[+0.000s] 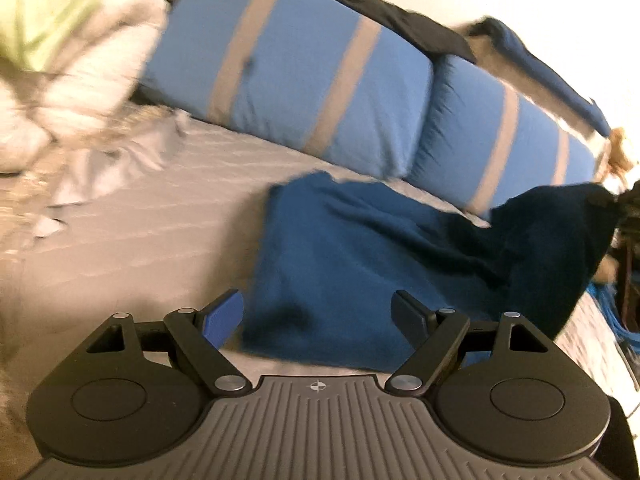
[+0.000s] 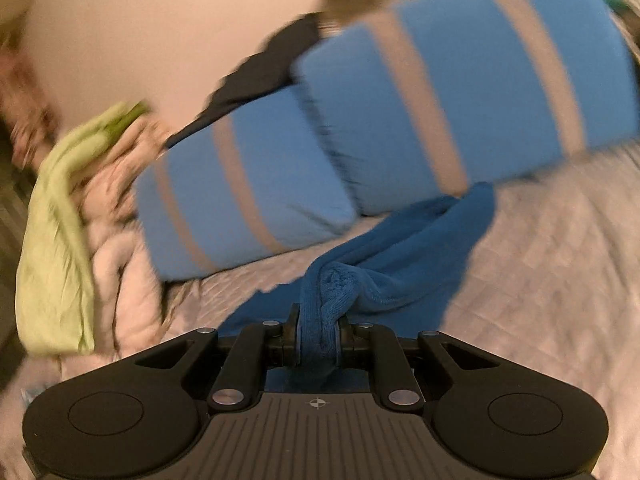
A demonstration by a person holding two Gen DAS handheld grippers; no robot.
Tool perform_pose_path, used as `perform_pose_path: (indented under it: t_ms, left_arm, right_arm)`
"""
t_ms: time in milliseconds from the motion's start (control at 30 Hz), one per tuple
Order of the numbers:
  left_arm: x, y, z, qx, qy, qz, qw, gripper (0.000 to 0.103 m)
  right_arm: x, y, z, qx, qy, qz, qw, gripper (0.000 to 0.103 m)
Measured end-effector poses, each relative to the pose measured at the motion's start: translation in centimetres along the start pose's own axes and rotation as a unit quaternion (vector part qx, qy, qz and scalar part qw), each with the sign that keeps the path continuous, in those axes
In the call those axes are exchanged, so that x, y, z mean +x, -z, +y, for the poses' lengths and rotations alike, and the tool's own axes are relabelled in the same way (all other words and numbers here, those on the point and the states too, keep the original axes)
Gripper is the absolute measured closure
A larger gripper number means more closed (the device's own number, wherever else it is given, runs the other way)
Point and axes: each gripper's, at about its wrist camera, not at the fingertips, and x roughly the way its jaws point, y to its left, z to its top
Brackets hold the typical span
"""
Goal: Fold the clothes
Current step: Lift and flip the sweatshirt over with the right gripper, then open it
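Note:
A dark blue garment [image 1: 360,256] lies on the grey bedspread [image 1: 168,224], partly folded, its right part lifted off the bed at the far right of the left wrist view. My left gripper [image 1: 318,312] is open and empty, just above the garment's near edge. My right gripper [image 2: 319,336] is shut on a bunched edge of the same blue garment [image 2: 400,256], which stretches away from the jaws toward the pillows. Both views are blurred by motion.
Two blue pillows with tan stripes [image 1: 304,76] [image 2: 460,92] lie along the head of the bed. A black cloth [image 1: 404,20] lies on top of them. A light green cloth [image 2: 52,264] and a pale quilt [image 1: 80,76] are piled at the left.

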Motion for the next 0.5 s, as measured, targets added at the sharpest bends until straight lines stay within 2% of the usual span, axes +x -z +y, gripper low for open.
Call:
perform_pose_path:
  t_ms: [133,200,300,400,500]
  left_arm:
    - [-1.4,0.1,2.6,-0.021,-0.044,-0.017,0.9986,0.022]
    - [-1.8,0.3,3.8,-0.034,-0.060,-0.014,0.9975,0.022]
    - [-2.3,0.8,5.4,-0.052,-0.080,-0.008,0.9954,0.022]
    - [-2.9,1.2,6.4,-0.056,-0.082,-0.004,0.9950,0.022]
    - [-3.4,1.5,7.2,-0.053,-0.078,-0.002,0.9955,0.022]
  right_arm:
    - [3.6,-0.8,8.2,-0.097,-0.015,0.011,0.995,0.087]
    - [6.5,1.1,13.4,-0.155,-0.028,0.026,0.987,0.087]
    - [11.5,6.1,19.4,-0.237,-0.042,0.063,0.969,0.087]
    - [15.9,11.3,22.2,-0.286,-0.039,0.116,0.950,0.087]
    - [17.7,14.9,22.7,-0.305,-0.019,0.139,0.942,0.087]
